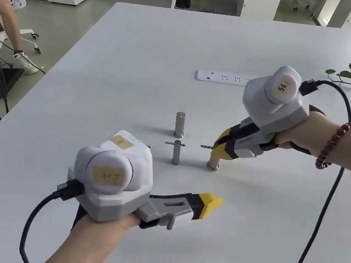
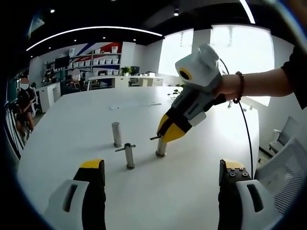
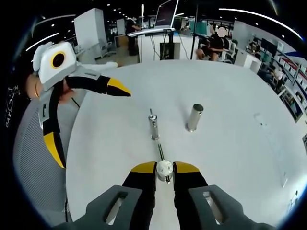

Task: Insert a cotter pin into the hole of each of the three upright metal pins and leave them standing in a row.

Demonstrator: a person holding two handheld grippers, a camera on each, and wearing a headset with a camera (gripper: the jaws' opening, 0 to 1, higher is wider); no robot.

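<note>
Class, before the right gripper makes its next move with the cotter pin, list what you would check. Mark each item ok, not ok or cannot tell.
1. Right gripper grips the cotter pin: ok.
2. Cotter pin lined up with the hole in the near pin: cannot tell, the gripper hides the hole.
3. Middle pin carries a second cotter pin: ok.
4. Far pin fitted: not ok, its top is bare.
5. All three pins upright: ok.
6. Left gripper open, apart from the pins: ok.

An open-plan office is shown. A large white surface (image 1: 109, 82) with a power strip (image 1: 225, 77) is backed by desks (image 2: 115, 79), stocked shelves (image 2: 98, 57) and seated people (image 3: 211, 48).
</note>
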